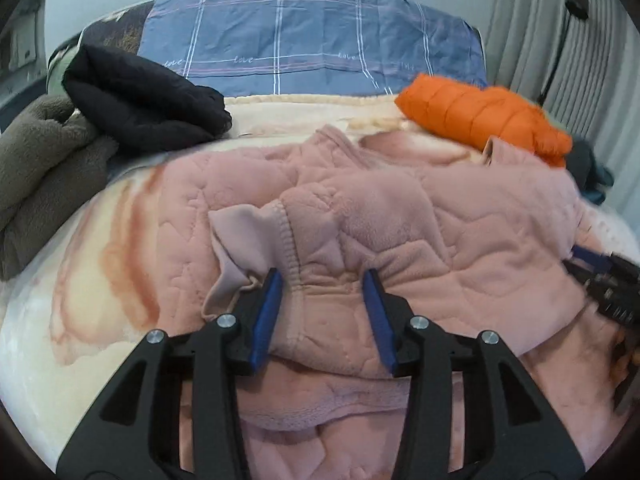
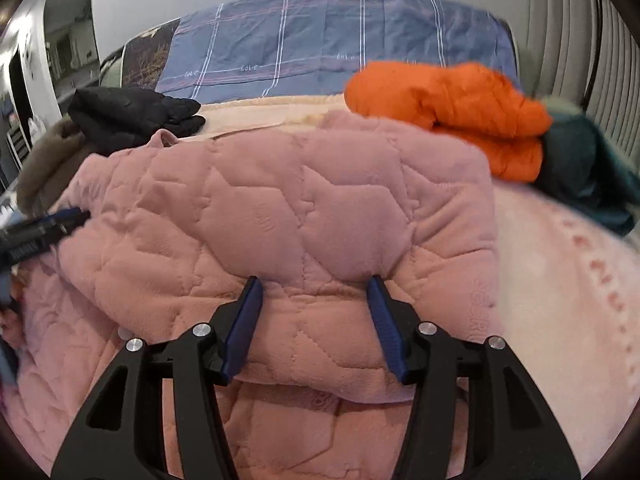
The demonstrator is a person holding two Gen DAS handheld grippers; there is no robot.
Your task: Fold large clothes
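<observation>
A pink quilted fleece garment (image 1: 360, 208) lies folded over itself on the bed, its ribbed cuff and pale lining (image 1: 236, 240) showing at the left. My left gripper (image 1: 322, 274) stands open at the folded edge near the cuff, with a ridge of pink fabric between its blue pads, which do not pinch it. In the right wrist view the same garment (image 2: 280, 200) bulges between the spread fingers of my right gripper (image 2: 314, 280), which is open too. Each gripper also shows at the edge of the other's view: the right gripper (image 1: 608, 280) and the left gripper (image 2: 44, 228).
A folded orange puffer jacket (image 1: 480, 116) lies at the back right, with a teal garment (image 2: 588, 176) beside it. A black jacket (image 1: 144, 96) and a brown fleece (image 1: 40, 168) are at the back left. A blue plaid pillow (image 1: 300, 36) is at the bed's head. A pale blanket (image 1: 80, 280) covers the bed.
</observation>
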